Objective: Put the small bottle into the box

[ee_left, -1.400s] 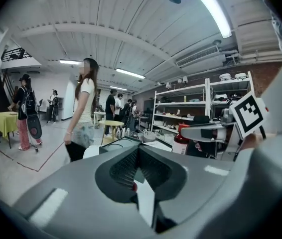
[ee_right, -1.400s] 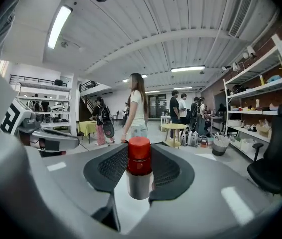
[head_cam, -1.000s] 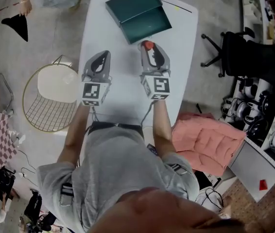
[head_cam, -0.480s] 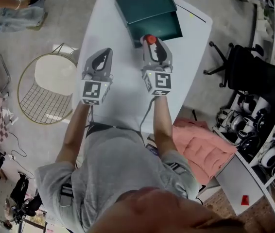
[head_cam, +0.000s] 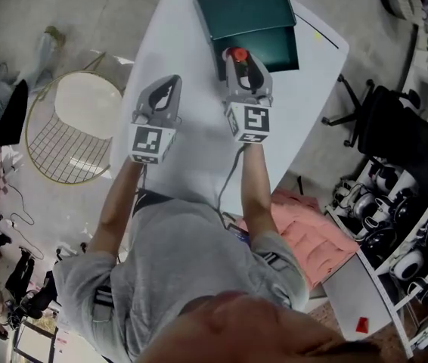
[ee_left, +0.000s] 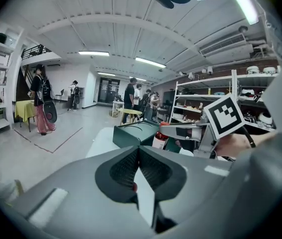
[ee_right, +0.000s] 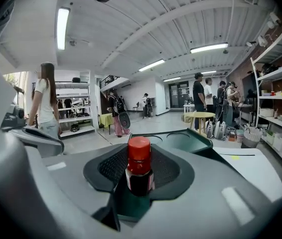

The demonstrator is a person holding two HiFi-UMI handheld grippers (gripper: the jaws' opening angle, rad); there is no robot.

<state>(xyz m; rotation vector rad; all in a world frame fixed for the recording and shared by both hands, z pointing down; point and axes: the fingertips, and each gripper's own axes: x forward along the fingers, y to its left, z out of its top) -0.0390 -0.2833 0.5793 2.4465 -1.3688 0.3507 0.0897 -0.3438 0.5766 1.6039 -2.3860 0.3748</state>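
Note:
A small dark bottle with a red cap (ee_right: 139, 169) stands upright between the jaws of my right gripper (ee_right: 140, 156), which is shut on it. In the head view the right gripper (head_cam: 238, 60) holds the bottle (head_cam: 237, 54) at the near left edge of the open dark green box (head_cam: 252, 17) at the far end of the white table (head_cam: 199, 153). My left gripper (head_cam: 165, 91) hovers over the table to the left, short of the box. Its pads (ee_left: 127, 166) meet with nothing between them. The left gripper view shows the box (ee_left: 133, 133) and the bottle (ee_left: 159, 139) ahead.
A gold wire chair (head_cam: 74, 127) stands left of the table and a black office chair (head_cam: 407, 134) to its right. A pink cushion (head_cam: 312, 237) lies on the floor near shelves of gear (head_cam: 407, 225). Several people (ee_right: 44, 101) stand further off in the room.
My right gripper has carried the bottle forward, from short of the box to its near edge. The left gripper has stayed about where it was.

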